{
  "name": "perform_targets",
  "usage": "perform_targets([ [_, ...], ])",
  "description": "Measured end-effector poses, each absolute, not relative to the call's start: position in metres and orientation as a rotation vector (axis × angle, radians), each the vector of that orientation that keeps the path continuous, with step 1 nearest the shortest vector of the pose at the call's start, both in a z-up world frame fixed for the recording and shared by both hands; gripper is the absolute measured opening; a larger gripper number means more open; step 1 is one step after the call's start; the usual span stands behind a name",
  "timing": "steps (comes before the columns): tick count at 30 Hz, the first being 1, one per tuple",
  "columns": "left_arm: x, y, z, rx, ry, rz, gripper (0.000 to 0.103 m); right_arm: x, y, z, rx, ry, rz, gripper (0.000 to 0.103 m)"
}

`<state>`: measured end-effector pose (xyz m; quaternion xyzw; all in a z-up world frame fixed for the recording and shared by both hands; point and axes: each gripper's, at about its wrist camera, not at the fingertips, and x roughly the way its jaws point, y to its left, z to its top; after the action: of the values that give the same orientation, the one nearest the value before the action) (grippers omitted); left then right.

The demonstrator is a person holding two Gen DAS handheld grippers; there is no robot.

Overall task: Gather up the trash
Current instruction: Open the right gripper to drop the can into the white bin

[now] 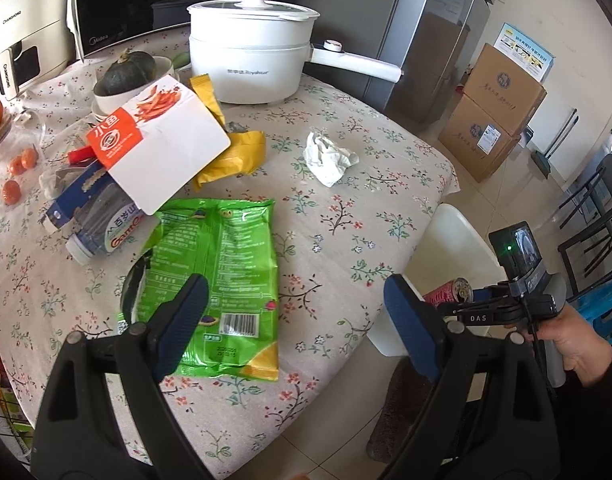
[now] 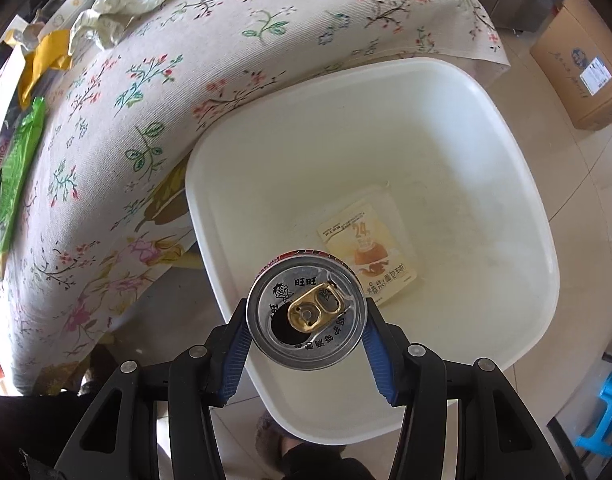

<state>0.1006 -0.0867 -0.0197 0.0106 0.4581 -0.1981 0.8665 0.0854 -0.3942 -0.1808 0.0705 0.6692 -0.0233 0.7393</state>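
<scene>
We've got the right hand-held gripper [image 2: 306,344] clamped round the light, slippery, dentable red aluminium drink can [image 2: 306,314]; left hand-held gripper [image 1: 293,320] hangs wide apart, empty.

A white electric pot [image 1: 249,60] stands on the floral tablecloth [image 1: 346,232] near a green squash [image 1: 125,74] in a bowl.

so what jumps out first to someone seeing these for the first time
The opened drink can, clamped in the right tool straight above the white bin beside the table. Next, the green snack bag lying flat on the floral tablecloth, under the open left tool.
</scene>
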Motion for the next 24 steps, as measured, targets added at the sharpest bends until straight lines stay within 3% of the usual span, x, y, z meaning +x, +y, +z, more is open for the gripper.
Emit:
perform_targets([
  [6, 0.097, -0.071, -0.019, 0.029, 0.957, -0.397, 0.089, 0.088, -0.385, -0.180, 0.150, 1.475, -0.061, 0.054],
  [10, 0.097, -0.063, -0.019, 0.027, 0.957, -0.385, 0.089, 0.090, -0.387, -0.164, 0.164, 1.443, -0.069, 0.068],
  [24, 0.099, -0.047, -0.018, 0.012, 0.957, -0.355, 0.089, 0.075, -0.370, -0.074, 0.187, 1.188, -0.027, 0.074],
])
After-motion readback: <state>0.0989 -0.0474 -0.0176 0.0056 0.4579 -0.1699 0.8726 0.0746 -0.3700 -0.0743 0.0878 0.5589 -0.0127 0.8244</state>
